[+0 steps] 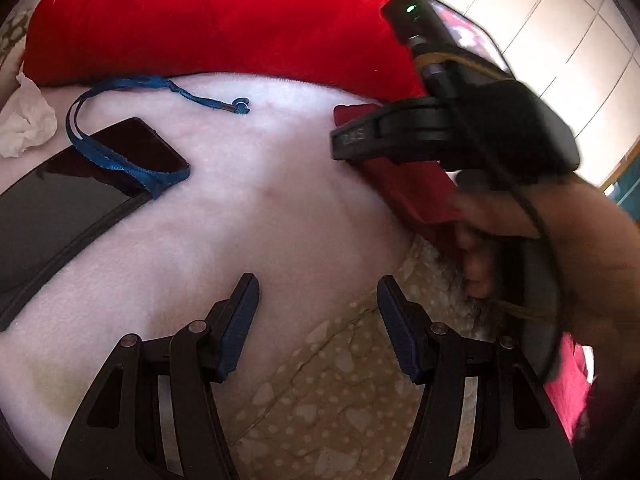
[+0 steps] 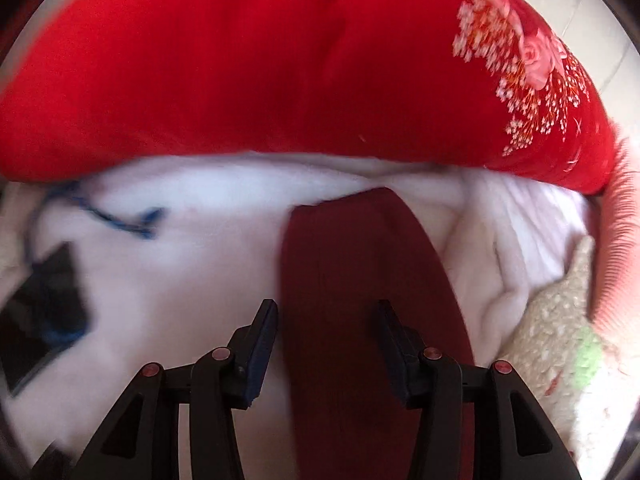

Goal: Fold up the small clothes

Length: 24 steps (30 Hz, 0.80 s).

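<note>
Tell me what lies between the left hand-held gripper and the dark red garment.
Only bare white fleece blanket, seen in the left wrist view. The left hand-held gripper hangs open above it; the dark red garment lies farther right, beneath the right hand-held gripper.

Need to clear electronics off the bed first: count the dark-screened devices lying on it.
2. A phone lies on the white blanket under a blue lanyard; a larger tablet overlaps it at the left edge. Others may be out of frame.

Home bedroom: red quilt, white blanket, wardrobe doors.
</note>
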Each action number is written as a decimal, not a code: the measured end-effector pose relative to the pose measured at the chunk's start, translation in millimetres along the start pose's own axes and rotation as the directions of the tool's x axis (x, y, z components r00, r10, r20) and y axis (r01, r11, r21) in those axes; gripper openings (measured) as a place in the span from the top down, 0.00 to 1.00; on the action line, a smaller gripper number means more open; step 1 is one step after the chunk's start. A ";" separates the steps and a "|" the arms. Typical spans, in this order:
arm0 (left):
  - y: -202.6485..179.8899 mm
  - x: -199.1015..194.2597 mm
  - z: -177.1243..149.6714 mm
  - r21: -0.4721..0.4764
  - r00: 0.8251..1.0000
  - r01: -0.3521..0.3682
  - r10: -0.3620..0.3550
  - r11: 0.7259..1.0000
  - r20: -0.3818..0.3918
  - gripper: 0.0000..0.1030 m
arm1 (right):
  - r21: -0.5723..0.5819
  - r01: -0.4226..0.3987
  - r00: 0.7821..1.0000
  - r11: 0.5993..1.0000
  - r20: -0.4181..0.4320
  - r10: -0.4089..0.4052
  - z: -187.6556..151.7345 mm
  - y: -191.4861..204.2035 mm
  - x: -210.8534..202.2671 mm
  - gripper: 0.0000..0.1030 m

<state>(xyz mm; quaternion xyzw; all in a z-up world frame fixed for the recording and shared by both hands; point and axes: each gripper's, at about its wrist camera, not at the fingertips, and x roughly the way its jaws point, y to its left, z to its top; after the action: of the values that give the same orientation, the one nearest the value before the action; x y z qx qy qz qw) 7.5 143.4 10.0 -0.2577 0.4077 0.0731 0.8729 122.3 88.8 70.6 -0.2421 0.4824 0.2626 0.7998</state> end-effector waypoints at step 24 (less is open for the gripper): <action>-83.7 -67.6 -39.9 0.299 0.901 0.391 -0.428 0.870 0.065 0.37 | 0.214 -0.305 0.801 0.928 0.584 0.128 -55.0 -120.9 -305.3 0.92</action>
<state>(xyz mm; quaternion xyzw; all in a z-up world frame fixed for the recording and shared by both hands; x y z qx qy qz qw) -35.6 57.0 72.0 -0.2074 0.2923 -0.1555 0.9205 44.8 -93.5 338.2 0.0262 0.2849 0.3370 0.8970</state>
